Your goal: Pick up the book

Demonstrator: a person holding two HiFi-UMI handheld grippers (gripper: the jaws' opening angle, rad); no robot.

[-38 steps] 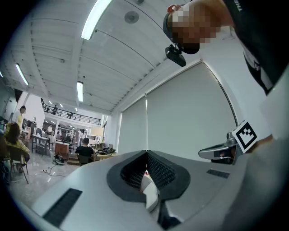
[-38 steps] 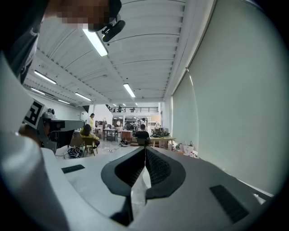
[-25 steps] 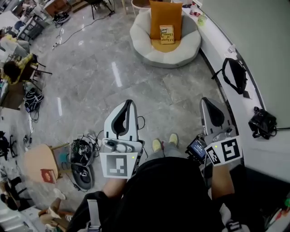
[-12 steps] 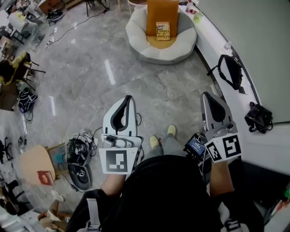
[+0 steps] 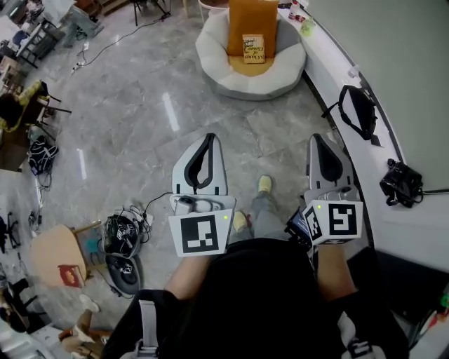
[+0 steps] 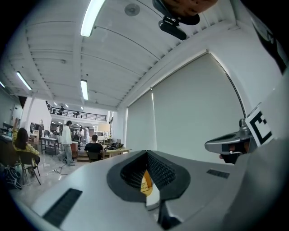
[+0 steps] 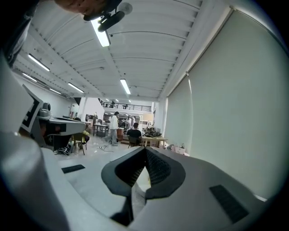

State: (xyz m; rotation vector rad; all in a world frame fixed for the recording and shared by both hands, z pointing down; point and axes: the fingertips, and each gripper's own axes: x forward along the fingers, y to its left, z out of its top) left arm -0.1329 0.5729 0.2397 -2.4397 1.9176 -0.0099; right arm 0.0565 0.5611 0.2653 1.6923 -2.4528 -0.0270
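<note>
The book (image 5: 253,48), yellow-covered, leans upright against an orange cushion (image 5: 252,21) in a round white chair (image 5: 249,70) at the top of the head view. Both grippers are held out level over the grey floor, well short of the chair. My left gripper (image 5: 209,138) has its fingertips meeting, nothing between them. My right gripper (image 5: 317,138) is shut and empty too. In the left gripper view the tips (image 6: 146,152) touch, and a sliver of the yellow book (image 6: 145,184) shows through the gap below them. The right gripper view shows the tips (image 7: 146,149) closed.
A white ledge (image 5: 330,63) curves along the right wall and carries two black bags (image 5: 359,112) (image 5: 401,184). Cables and gear (image 5: 126,242) and a small wooden table (image 5: 59,256) lie on the floor at left. People sit at desks (image 6: 92,149) far off.
Both grippers have moved forward toward the chair. The left one has also shifted right. The jaws of both stay closed.
</note>
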